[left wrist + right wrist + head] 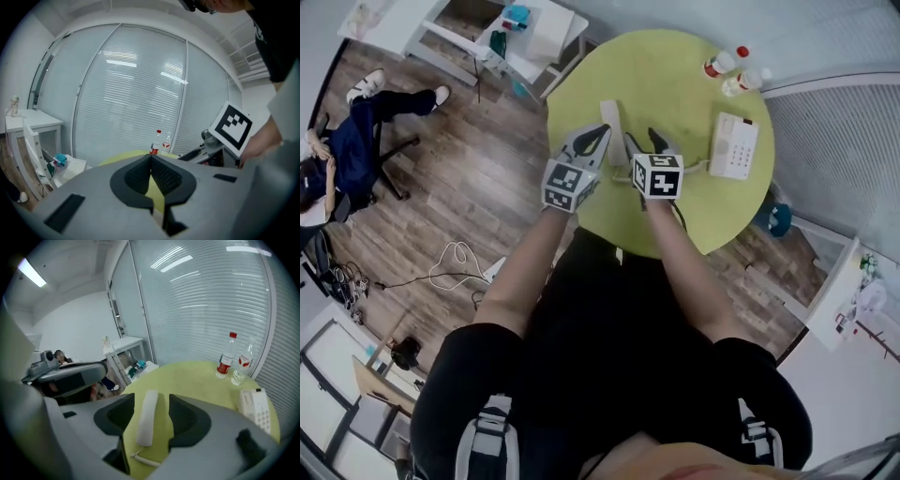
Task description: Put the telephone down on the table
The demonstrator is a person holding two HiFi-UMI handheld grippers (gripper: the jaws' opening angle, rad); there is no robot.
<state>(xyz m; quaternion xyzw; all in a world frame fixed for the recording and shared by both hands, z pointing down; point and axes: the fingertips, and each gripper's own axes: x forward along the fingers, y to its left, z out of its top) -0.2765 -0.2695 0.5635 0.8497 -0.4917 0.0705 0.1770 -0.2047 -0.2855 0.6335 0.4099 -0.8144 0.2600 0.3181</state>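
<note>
A white telephone handset (608,117) lies flat on the round yellow-green table (666,75), its coiled cord (145,460) trailing toward me. The handset (146,420) rests between the spread jaws of my right gripper (152,401), which is open and touches nothing. In the head view, the right gripper (642,142) sits just right of the handset. The white telephone base (734,145) stands further right; the right gripper view shows the base (255,406) too. My left gripper (598,133) hovers left of the handset, shut and empty, its pads meeting at the tip (151,159).
Two plastic bottles (724,62) (745,81) stand at the table's far edge beside the blinds. A white desk (497,37) lies beyond the table on the left. A seated person (337,150) is at far left. A cable (455,262) loops on the wood floor.
</note>
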